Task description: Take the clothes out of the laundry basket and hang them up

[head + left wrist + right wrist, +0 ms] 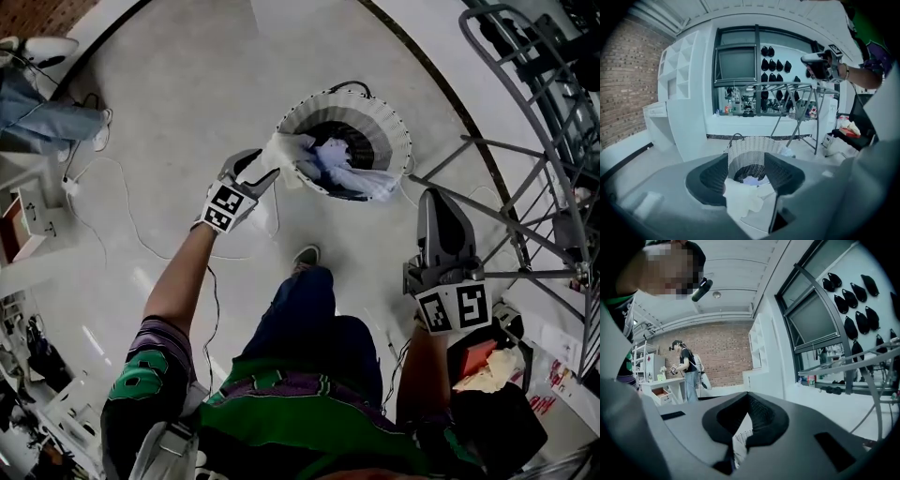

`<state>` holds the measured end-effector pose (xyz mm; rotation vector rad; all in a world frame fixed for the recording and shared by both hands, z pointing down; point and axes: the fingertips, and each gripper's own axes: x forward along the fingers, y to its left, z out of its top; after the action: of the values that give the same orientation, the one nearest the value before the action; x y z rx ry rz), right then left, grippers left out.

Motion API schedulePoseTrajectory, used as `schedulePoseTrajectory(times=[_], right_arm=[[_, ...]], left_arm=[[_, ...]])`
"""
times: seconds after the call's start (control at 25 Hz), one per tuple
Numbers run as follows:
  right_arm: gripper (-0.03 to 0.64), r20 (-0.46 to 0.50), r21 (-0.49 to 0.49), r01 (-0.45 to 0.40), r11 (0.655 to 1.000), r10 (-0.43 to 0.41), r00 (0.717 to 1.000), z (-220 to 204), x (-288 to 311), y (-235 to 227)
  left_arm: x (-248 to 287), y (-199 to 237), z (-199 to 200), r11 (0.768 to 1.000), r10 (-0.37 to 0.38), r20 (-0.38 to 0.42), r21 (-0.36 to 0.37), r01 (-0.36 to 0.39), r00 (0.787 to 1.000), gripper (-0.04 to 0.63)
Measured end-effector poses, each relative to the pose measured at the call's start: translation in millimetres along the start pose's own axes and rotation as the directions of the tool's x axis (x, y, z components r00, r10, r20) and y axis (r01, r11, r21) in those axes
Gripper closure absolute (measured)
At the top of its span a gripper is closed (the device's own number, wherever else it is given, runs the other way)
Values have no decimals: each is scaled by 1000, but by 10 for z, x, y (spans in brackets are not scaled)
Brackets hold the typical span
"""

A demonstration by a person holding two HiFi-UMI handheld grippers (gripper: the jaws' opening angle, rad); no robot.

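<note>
basket (398, 127): white weave, dark band | clothes (337, 155): white, pale blue | wall (623, 79): red brick

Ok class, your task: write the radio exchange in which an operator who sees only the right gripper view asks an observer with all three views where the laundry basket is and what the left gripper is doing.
Operator: My jaws are closed and I see a brick wall ahead. Where is the basket?
Observer: The laundry basket stands on the floor, ahead and to the left of the right gripper, with white and pale blue clothes piled inside.
Operator: And the other gripper?
Observer: The left gripper is at the basket's near rim, jaws apart, with a white cloth lying between them.
</note>
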<state>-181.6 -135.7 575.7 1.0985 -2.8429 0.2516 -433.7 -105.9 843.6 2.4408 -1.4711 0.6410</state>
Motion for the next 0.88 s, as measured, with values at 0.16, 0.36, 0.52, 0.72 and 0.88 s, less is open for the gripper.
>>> schedulePoseTrajectory(times=[0.16,0.36,0.52,0.72,0.88], right_arm=[[617,-15,5,-5,1000,5,1000,-405,230,-129],[617,-25,7,2,1000,-2,1000,-801,377,-263],[617,-55,18,6,1000,-5,998,-1093,403,-350],[617,-97,28,21,999,-19,995,-1386,403,-484],[617,-115,50,17,999,-11,993,-1458,467,-471]], left_arm=[[421,189,-517,1000,-6,-42,-12,6,999,350],[885,335,-1092,999,-39,-115,27,42,993,332],[1177,396,-1531,993,-70,-214,74,87,974,316],[1377,425,-1653,993,-81,-221,65,98,972,304],[1404,413,-1681,994,-93,-234,27,102,968,336]])
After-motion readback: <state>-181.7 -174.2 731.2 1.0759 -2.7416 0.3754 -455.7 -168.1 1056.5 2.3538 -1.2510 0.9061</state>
